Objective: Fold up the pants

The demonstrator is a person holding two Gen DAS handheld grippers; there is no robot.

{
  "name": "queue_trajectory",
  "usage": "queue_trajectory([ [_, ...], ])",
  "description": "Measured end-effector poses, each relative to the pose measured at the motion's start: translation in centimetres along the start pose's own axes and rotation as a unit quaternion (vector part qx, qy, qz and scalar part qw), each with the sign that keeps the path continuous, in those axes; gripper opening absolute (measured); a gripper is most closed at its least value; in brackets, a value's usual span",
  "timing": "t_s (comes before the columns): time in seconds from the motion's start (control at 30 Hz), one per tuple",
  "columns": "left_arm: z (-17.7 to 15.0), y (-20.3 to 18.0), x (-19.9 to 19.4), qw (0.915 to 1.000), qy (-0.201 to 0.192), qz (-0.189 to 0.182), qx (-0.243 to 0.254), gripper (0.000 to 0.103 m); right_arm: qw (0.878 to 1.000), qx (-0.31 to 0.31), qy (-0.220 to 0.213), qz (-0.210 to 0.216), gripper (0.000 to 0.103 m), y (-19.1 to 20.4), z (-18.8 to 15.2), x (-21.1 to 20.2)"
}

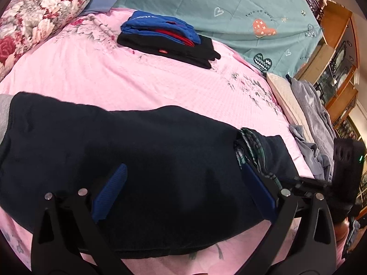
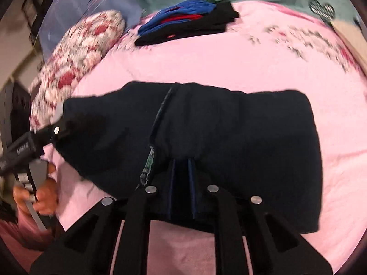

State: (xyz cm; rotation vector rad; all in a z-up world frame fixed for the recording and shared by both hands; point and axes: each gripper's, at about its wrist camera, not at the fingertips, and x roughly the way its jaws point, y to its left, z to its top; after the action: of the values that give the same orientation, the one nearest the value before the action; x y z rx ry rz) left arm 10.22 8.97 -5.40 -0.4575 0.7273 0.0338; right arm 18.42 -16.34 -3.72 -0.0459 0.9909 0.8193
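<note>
The left claw (image 1: 183, 183) stands wide, its two blue ribbed pads (image 1: 110, 192) far apart, and the dark navy fabric pants (image 1: 128, 160) lie folded between and over them on the pink floral bedspread (image 1: 114, 78). The pad on the right side is partly buried under a fold where a green-checked lining (image 1: 254, 151) peeks out. Whether the pads actually touch cloth underneath is hidden.

The right claw (image 2: 183, 183) is drawn narrow, its blue-edged fingers (image 2: 191, 183) close together with the near edge of the same navy pants (image 2: 229, 137) pinched between them; the tips vanish into the dark fabric. To the left of this claw, a bare hand (image 2: 39, 194) grips the other tool's handle, whose white lettering is too blurred to read.

Beyond both claws, well apart from the pants, sits a folded pile of black, red and blue garments (image 1: 165, 36); a small red tag on the black piece is illegible. Far left lies a red-rose patterned pillow (image 1: 39, 18). Past the pile spreads a teal heart-print sheet (image 1: 229, 11), with faint writing I cannot make out. Far right, grey crumpled cloth (image 1: 314, 123) and wooden shelving (image 1: 339, 52) are cut off.
</note>
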Motion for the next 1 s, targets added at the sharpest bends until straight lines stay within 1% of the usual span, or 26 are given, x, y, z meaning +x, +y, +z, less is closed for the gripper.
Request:
queue_trajectory([
  [0.03,0.0,-0.6,0.0,0.9999,-0.002,-0.005,0.011,0.101,1.0,0.009,-0.015,0.011,0.013,-0.5,0.4,-0.7],
  [0.07,0.1,-1.3,-0.1,0.9997,-0.004,-0.009,0.022,0.101,0.999,0.015,-0.031,0.009,0.013,-0.9,1.3,-1.3],
  [0.13,0.0,-2.9,-0.1,0.9987,-0.008,-0.02,0.046,0.101,0.999,0.011,-0.05,0.005,0.013,-1.3,2.9,-1.4],
  [0.17,-0.1,-3.8,-0.2,0.998,-0.009,-0.028,0.057,0.101,0.999,0.012,-0.052,0.008,0.013,-1.3,3.5,-0.8],
  [0.2,-0.3,-4.2,-0.3,0.9975,-0.01,-0.032,0.063,0.101,0.999,0.012,-0.048,0.009,0.013,-1.4,4.0,0.0],
  [0.23,-0.4,-4.6,-0.3,0.997,-0.011,-0.035,0.068,0.101,0.999,0.005,-0.031,0.013,0.013,-1.5,4.5,1.4],
  [0.27,-0.6,-4.9,-0.5,0.9966,-0.012,-0.038,0.072,0.101,1.0,-0.007,0.007,0.018,0.013,-1.4,4.6,3.5],
  [0.3,-0.8,-5.2,-0.7,0.9962,-0.013,-0.04,0.077,0.101,0.999,-0.013,0.037,0.012,0.013,-1.4,4.4,4.8],
  [0.33,-0.9,-5.3,-0.8,0.996,-0.011,-0.04,0.079,0.101,0.999,-0.015,0.044,0.002,0.013,-1.4,4.2,5.7],
  [0.4,-0.8,-5.5,-1.0,0.9953,-0.008,-0.041,0.087,0.101,0.999,-0.027,0.04,0.006,0.013,-1.3,4.5,4.6],
  [0.43,-0.8,-5.8,-1.0,0.9948,-0.008,-0.043,0.092,0.101,1.0,-0.015,0.016,0.022,0.013,-1.9,4.7,2.8],
  [0.5,-0.4,-6.8,-0.8,0.9927,-0.004,-0.058,0.105,0.101,0.999,0.006,-0.025,0.03,0.015,-3.2,4.6,0.1],
  [0.53,-0.2,-7.3,-0.6,0.9916,-0.003,-0.067,0.111,0.101,0.998,0.026,-0.048,0.021,0.015,-4.5,4.5,-1.4],
  [0.57,0.0,-8.1,-0.5,0.9899,-0.005,-0.078,0.118,0.101,0.997,0.045,-0.062,0.014,0.015,-5.7,4.6,-2.3],
  [0.63,0.3,-10.3,0.0,0.9845,-0.007,-0.106,0.139,0.1,0.994,0.078,-0.074,0.008,0.015,-7.8,4.7,-3.0],
  [0.67,0.3,-11.3,0.2,0.9816,-0.007,-0.119,0.149,0.093,0.992,0.101,-0.072,0.002,0.015,-9.0,4.6,-3.2],
  [0.7,0.1,-12.8,0.8,0.9762,0.0,-0.137,0.168,0.077,0.991,0.114,-0.072,0.002,0.015,-9.6,4.6,-3.1],
  [0.73,-0.1,-13.6,1.4,0.9723,0.013,-0.147,0.181,0.069,0.989,0.127,-0.07,0.007,0.015,-10.1,4.5,-2.6],
  [0.77,-0.3,-14.3,2.0,0.9691,0.026,-0.156,0.189,0.057,0.989,0.133,-0.067,0.009,0.015,-10.6,4.4,-2.2],
  [0.8,-0.8,-14.9,3.2,0.9657,0.05,-0.161,0.197,0.046,0.989,0.137,-0.058,0.002,0.015,-11.0,4.3,-1.5],
  [0.83,-1.3,-15.2,4.4,0.9651,0.075,-0.151,0.2,0.042,0.989,0.144,-0.039,-0.015,0.015,-11.7,4.0,-0.2],
  [0.87,-1.8,-15.2,5.8,0.9645,0.108,-0.135,0.2,0.038,0.987,0.16,-0.024,-0.014,0.011,-12.6,3.6,0.9],
  [0.9,-2.9,-14.6,7.8,0.9617,0.16,-0.116,0.191,0.037,0.984,0.174,-0.03,0.005,0.011,-13.2,3.3,1.0],
  [0.93,-3.2,-14.2,8.0,0.9623,0.161,-0.119,0.184,0.036,0.983,0.18,-0.028,0.013,0.01,-13.5,3.1,0.7],
  [0.97,-3.4,-13.9,7.5,0.9644,0.145,-0.124,0.183,0.037,0.982,0.187,-0.03,0.019,0.01,-13.6,3.1,-0.1],
  [1.0,-3.5,-13.8,6.9,0.9644,0.146,-0.122,0.183,0.038,0.981,0.187,-0.038,0.022,0.013,-13.4,3.0,-1.0],
])
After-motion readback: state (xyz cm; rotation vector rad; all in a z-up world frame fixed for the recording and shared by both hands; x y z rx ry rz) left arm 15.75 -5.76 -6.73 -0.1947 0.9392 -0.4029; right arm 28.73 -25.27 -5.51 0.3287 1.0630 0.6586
